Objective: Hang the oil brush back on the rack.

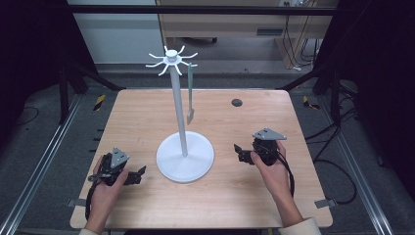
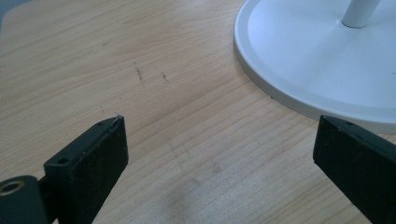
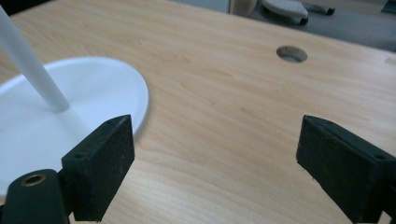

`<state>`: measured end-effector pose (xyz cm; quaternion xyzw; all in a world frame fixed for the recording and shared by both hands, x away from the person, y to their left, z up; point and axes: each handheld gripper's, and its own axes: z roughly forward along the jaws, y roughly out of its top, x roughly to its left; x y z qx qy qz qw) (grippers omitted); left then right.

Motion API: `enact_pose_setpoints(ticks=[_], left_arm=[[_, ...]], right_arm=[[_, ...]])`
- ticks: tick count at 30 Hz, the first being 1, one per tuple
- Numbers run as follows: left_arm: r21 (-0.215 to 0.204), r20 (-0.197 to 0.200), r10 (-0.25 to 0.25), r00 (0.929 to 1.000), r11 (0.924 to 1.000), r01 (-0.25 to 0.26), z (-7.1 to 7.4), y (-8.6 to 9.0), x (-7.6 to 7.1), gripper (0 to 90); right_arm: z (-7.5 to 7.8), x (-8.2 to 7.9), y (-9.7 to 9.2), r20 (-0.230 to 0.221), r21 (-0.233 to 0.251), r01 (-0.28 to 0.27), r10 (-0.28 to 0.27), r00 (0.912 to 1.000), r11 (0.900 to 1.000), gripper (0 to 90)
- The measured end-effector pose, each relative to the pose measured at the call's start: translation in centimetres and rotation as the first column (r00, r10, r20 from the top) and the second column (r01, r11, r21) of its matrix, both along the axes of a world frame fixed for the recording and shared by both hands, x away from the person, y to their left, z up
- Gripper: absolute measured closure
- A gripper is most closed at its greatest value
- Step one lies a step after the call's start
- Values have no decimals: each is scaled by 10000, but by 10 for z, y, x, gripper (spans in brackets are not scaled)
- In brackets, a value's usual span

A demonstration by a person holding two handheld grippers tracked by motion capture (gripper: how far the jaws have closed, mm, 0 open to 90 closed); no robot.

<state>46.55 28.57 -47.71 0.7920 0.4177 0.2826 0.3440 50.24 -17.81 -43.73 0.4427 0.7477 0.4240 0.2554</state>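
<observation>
Both of your claws rest low on the worktop, one either side of the white stand. Left claw: jaws wide apart, nothing between them, pointing at the stand's round base, which lies just beside its right jaw. Right claw: jaws likewise apart and empty, base and pole off to its left.

The grey-green spatula hangs from one of the hooks on the stand's crown, blade down, just right of the pole and clear of the worktop.

Risks, as judgement:
- The stand is tall and slim. A sideways knock on the pole from a rising claw could rock it and set the spatula swinging, or tip the stand.
- The spatula hangs freely. If you close on the thin handle off-centre, it may twist out or slide off the hook and drop.
- Hook arms crowd the crown; lifting at an angle could snag the handle's loop and drag the stand with it.
- Trailing cables could catch the base edge.
</observation>
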Motion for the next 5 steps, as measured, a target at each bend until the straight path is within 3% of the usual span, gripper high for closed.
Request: enact_pose_setpoints(ticks=[5], left_arm=[[25, 16, -41, 10000, 10000, 41, 0, -1, 0, 29]], right_arm=[[-23, 4, -2, -714, -435, 93, -124, 9974, 9990, 120]])
